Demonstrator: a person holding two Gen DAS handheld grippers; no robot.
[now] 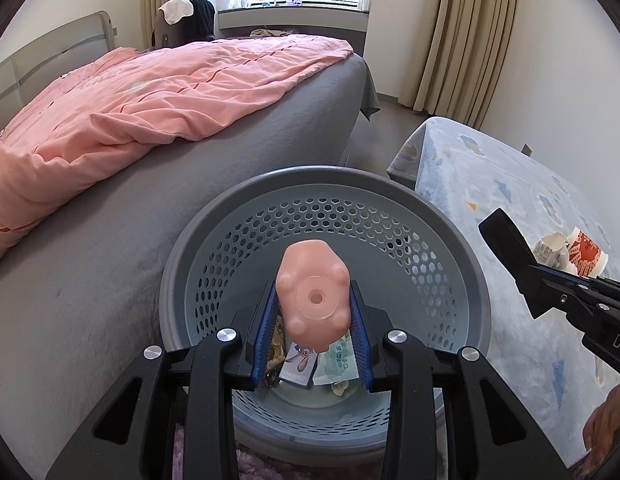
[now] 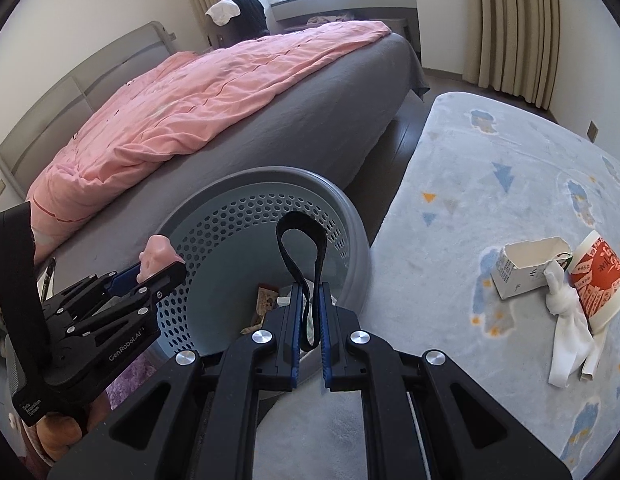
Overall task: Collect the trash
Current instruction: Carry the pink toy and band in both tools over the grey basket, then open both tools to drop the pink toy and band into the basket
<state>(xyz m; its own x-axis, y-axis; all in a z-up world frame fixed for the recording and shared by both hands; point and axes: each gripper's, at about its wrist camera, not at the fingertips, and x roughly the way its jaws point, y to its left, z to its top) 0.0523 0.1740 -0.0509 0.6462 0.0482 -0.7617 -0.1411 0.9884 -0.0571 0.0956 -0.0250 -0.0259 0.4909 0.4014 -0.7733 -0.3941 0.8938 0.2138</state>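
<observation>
Bedroom, bed (image 1: pixel 197 152) with pink duvet, pale rug (image 2: pixel 490 184) | grey basket (image 1: pixel 466 280) beside bed, some trash inside | step: drop-off; left gripper (image 1: pixel 314 312) pinching pink bottle (image 1: pixel 312 296) over basket, right gripper (image 2: pixel 310 312) clamped on black strap loop (image 2: pixel 301 236) | next: release both | carton (image 2: pixel 526 268), cup (image 2: pixel 598 280) left on rug
</observation>
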